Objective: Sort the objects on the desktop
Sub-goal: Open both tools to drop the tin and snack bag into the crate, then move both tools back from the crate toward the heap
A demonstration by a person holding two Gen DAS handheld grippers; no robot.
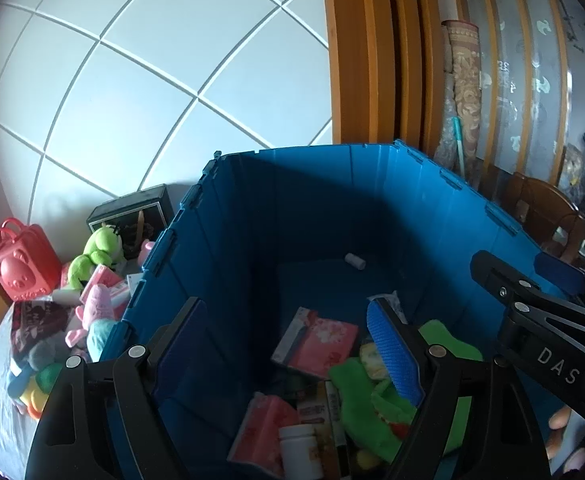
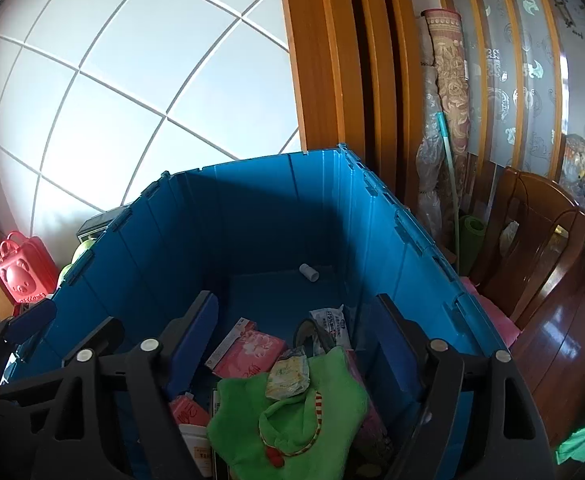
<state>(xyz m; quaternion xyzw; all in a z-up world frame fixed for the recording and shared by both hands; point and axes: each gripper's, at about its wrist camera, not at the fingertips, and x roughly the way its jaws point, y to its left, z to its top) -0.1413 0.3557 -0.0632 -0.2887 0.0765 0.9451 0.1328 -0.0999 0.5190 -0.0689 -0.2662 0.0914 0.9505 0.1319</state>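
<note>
A deep blue bin [image 1: 276, 208] fills both views. Its floor holds a green plush cloth [image 2: 292, 412], a pink packet [image 1: 316, 342], a crumpled snack packet [image 2: 288, 372], a white bottle [image 1: 300, 448] and a small white cylinder [image 2: 308, 271] near the far wall. My left gripper [image 1: 288, 312] hangs open above the bin with nothing between its blue pads. My right gripper [image 2: 296, 304] is open too, above the green cloth and apart from it. In the left wrist view the right gripper [image 1: 532, 270] shows at the right, over the bin's rim.
To the left of the bin, soft toys [image 1: 92, 312] lie in a heap with a green frog plush [image 1: 96, 252], a red pig-faced case [image 1: 20, 264] and a black box [image 1: 132, 208]. A wooden chair [image 2: 532, 248] and a rolled mat [image 2: 448, 92] stand to the right.
</note>
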